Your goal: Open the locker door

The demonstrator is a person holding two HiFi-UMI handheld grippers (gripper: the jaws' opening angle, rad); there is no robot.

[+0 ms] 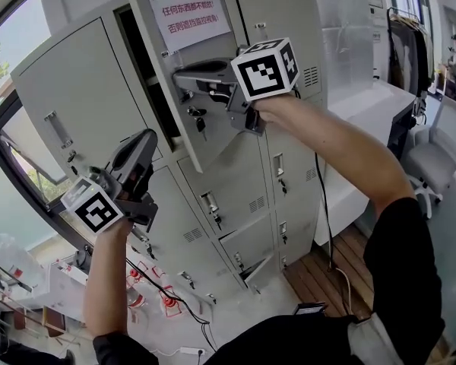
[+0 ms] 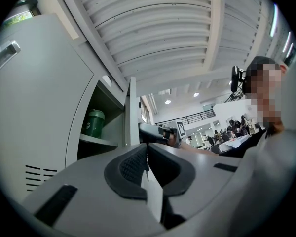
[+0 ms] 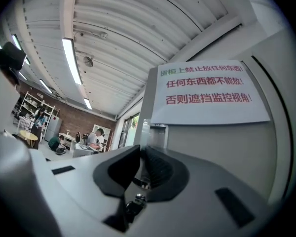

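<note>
The grey locker door [image 1: 213,128] with a white paper notice [image 1: 188,12] stands partly swung out from the locker bank. My right gripper [image 1: 181,76] is at the door's free edge, its jaws closed on the metal door handle [image 3: 157,135]. A key [image 1: 197,116] hangs in the lock just below. In the right gripper view the door [image 3: 222,152] fills the right side past the right gripper [image 3: 140,154]. My left gripper [image 1: 148,139] hangs lower left, away from the door, shut with nothing in it [image 2: 147,157]. Inside the open locker a green container [image 2: 93,122] stands on a shelf.
More closed lockers [image 1: 235,204] sit below and beside the open one. A window frame [image 1: 15,150] lies to the left. A white table [image 1: 380,101] and a chair [image 1: 441,150] are at the right. Cables and orange-white cones [image 1: 167,303] lie on the floor.
</note>
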